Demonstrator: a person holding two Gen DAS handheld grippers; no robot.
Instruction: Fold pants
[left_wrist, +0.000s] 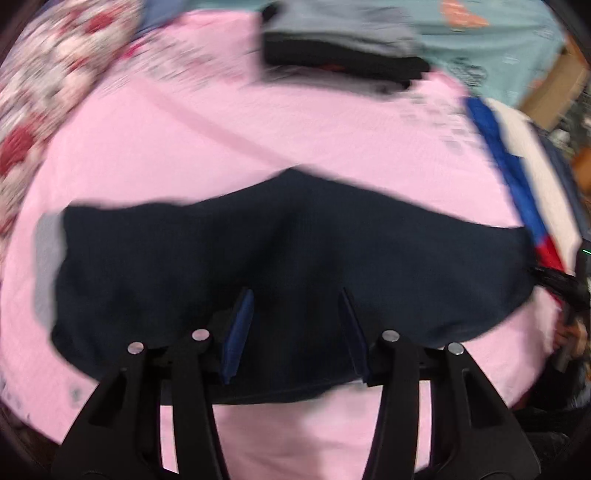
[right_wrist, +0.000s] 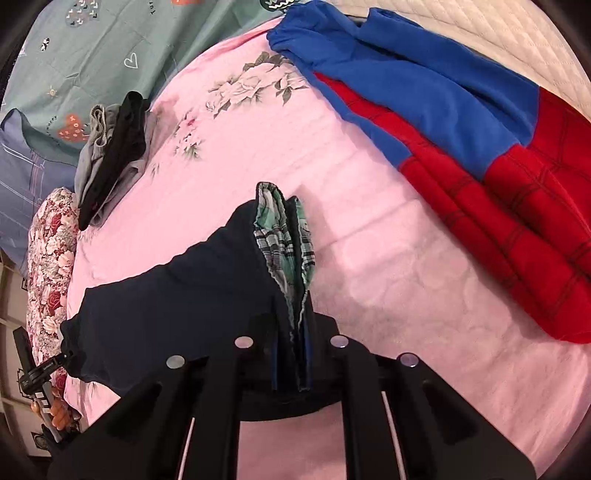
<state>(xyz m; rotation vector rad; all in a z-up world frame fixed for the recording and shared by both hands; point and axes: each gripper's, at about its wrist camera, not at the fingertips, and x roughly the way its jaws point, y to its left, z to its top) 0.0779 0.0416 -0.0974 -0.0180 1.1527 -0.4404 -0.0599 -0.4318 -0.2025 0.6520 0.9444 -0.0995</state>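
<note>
Dark navy pants (left_wrist: 280, 258) lie spread on a pink bedsheet (left_wrist: 258, 136); the left wrist view is blurred. My left gripper (left_wrist: 295, 325) is open above the near edge of the pants, its blue pads wide apart with nothing between them. In the right wrist view my right gripper (right_wrist: 291, 354) is shut on the waistband of the pants (right_wrist: 184, 306), where a green plaid lining (right_wrist: 284, 240) shows, and holds that end raised off the pink sheet (right_wrist: 388, 258).
A folded pile of grey and black clothes (left_wrist: 340, 48) (right_wrist: 114, 147) lies at the far side. A blue and red garment (right_wrist: 461, 140) (left_wrist: 517, 177) lies to the right. A floral pillow (right_wrist: 51, 266) (left_wrist: 48, 81) lies at the left.
</note>
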